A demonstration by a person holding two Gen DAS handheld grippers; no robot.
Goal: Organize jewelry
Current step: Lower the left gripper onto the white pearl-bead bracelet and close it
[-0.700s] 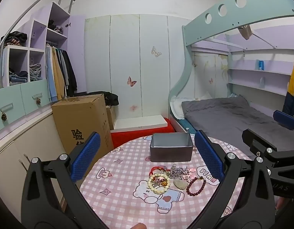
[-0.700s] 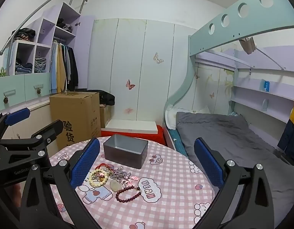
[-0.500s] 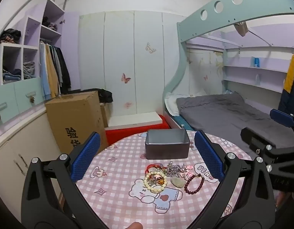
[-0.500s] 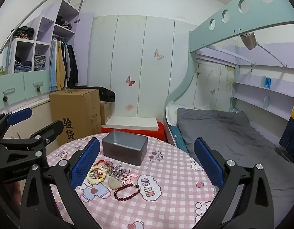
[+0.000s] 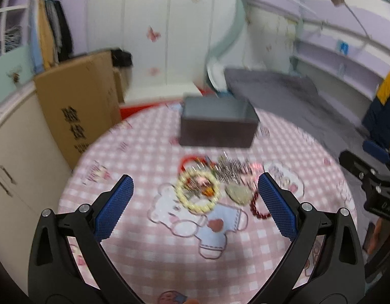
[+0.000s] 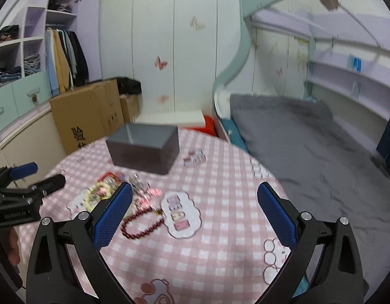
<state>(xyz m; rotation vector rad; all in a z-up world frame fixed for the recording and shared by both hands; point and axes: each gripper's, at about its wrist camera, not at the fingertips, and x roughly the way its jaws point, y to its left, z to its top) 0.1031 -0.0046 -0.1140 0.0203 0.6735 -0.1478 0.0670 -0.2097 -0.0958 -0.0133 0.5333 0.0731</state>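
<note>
A pile of jewelry lies on a round pink checked table (image 5: 144, 250): a cream bead bracelet (image 5: 197, 194), a dark red bead bracelet (image 5: 258, 207) (image 6: 141, 224), a red bangle (image 5: 188, 160), a silver chain tangle (image 5: 229, 168) and a pale stone pendant (image 5: 239, 194). An open grey box (image 5: 217, 128) (image 6: 144, 148) stands behind the pile. My left gripper (image 5: 195, 211) is open above the table, the cream bracelet between its blue pads. My right gripper (image 6: 195, 215) is open and empty over the table to the right of the pile.
A cardboard box (image 5: 78, 109) stands left of the table beside cream cabinets (image 5: 20, 157). A bunk bed with a grey mattress (image 6: 296, 129) lies to the right. A red and white step (image 6: 179, 119) sits beyond the table.
Both grippers have moved forward and tilted down toward the table, so the jewelry pile and grey box now look larger and closer. Both views are blurred by motion.
</note>
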